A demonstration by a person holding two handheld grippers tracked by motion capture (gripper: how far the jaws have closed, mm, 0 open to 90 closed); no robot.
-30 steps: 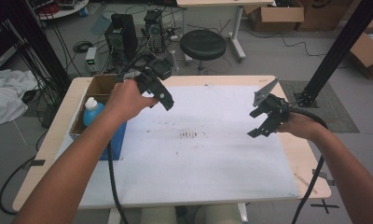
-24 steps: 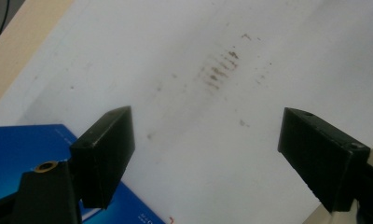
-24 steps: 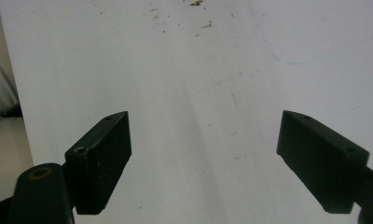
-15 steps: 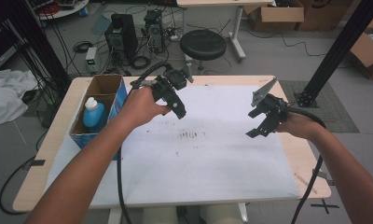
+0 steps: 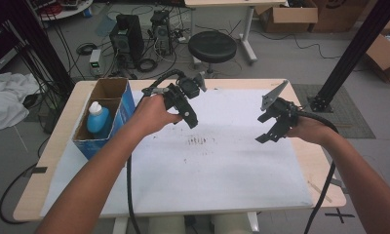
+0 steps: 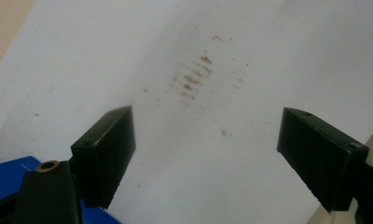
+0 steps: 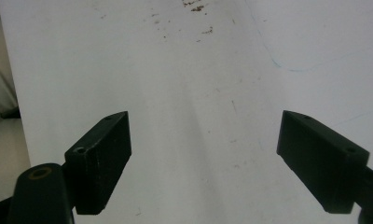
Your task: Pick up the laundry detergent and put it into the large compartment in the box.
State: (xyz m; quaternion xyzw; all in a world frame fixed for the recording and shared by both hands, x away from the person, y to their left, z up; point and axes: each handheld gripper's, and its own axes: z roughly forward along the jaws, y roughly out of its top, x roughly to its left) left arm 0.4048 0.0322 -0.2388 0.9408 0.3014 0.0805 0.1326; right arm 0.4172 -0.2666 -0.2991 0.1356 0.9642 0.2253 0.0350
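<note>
The left gripper (image 5: 189, 117) hangs over the white sheet (image 5: 207, 180), jaws spread wide with nothing between them. Just below it on the sheet sits a patch of brown smudges (image 5: 197, 141). The right gripper (image 5: 271, 127) hovers over the sheet's right side, likewise gaping and empty. At the table's left edge, a blue box (image 5: 119, 114) holds a bottle (image 5: 98, 120).

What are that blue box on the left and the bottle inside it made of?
The blue box looks like cardboard: brown, matte inner walls and folded flaps, with a printed blue outside. The bottle seems plastic: smooth, slightly glossy blue body and a white cap.
</note>
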